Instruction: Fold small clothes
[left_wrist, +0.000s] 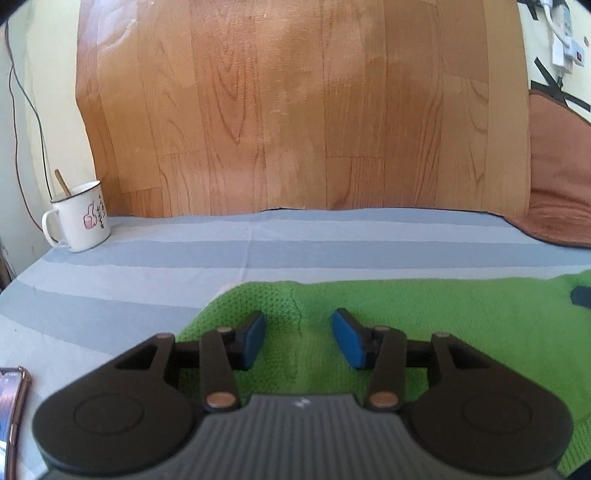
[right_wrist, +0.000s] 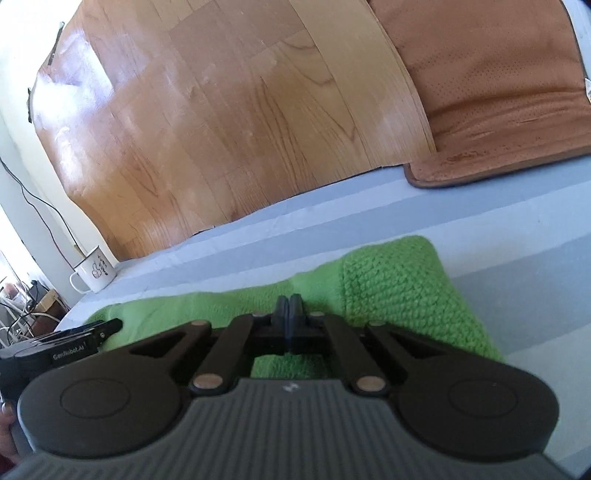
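the green knit garment (left_wrist: 424, 325) lies flat on the grey striped sheet (left_wrist: 147, 273). left tool (left_wrist: 298, 341): released, pads apart above the garment's edge. right tool (right_wrist: 289, 308): clenched, nothing visibly gripped. white mug (left_wrist: 83, 218) stands well apart.

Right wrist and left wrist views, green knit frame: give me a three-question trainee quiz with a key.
1. True or false: the left tongs stand open over the green knit garment.
2. Multiple choice: the right tongs are A) wide open, B) shut with the pads together, C) out of view.
3. Short answer: what stands on the striped sheet at the far left, and what sticks out of it?

Key:
1. True; the blue pads are apart and press on nothing.
2. B; whether fabric is pinched between them cannot be told.
3. A white mug with a wooden stick in it.
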